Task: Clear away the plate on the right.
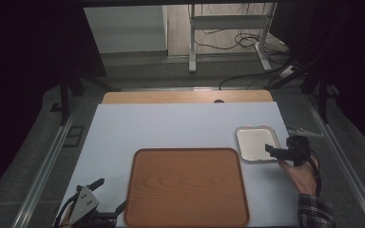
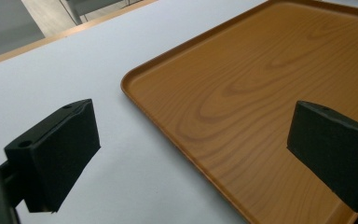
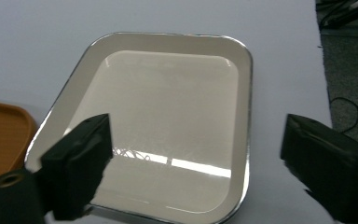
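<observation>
We see the left gripper [image 1: 105, 195] cut off at the bottom edge, jaws spread, empty, beside the wooden tray [image 1: 186, 185]. The right gripper [image 1: 274, 150], also released, hovers over the steel tray [image 1: 255, 142], partly hiding its near edge.

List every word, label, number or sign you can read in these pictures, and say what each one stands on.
None: no readable text shows in these pictures.
Wooden tray: wood grain, no print.
Metal tray: bare and shiny, only glare.
Left tool and right tool: plain black, unmarked.
</observation>
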